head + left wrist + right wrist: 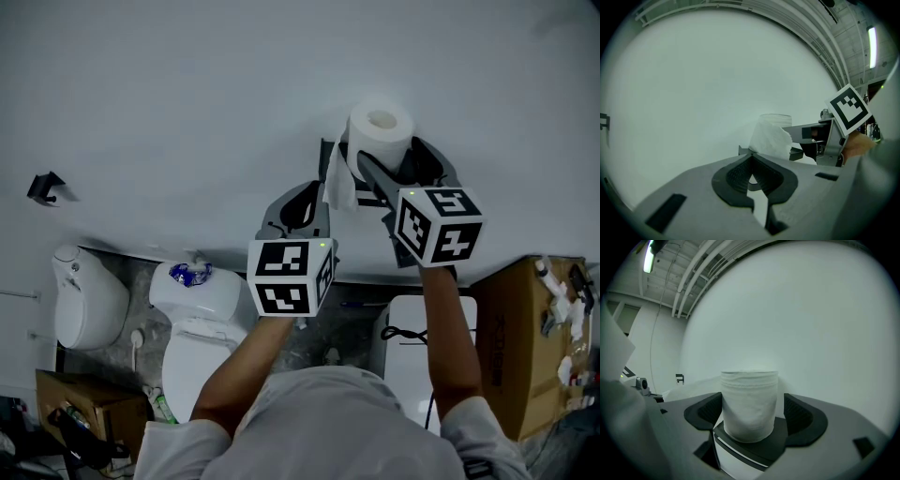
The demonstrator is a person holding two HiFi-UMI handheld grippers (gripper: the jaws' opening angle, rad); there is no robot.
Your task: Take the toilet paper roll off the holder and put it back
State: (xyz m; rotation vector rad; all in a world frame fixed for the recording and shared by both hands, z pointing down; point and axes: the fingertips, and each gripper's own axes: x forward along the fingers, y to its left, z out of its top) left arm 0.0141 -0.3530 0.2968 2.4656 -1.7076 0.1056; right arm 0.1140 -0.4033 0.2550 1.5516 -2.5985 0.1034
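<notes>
Both jaws of my right gripper (pixel 753 412) are standing wide either side of the toilet paper roll (pixel 382 127), seemingly seated on its holder (pixel 759 448) (left gripper (pixel 751 164) is pinched shut, empty), so I'm planning a straight pull-back.

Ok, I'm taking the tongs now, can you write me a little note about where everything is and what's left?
Left tongs: shut, empty, beside the roll.
Right tongs: open, one side each of the toilet paper roll, not pressing it.
Roll: upright on the black holder by the wall.
Done: roll sits on the holder, free.
Left: probably just back the right tongs away.
</notes>
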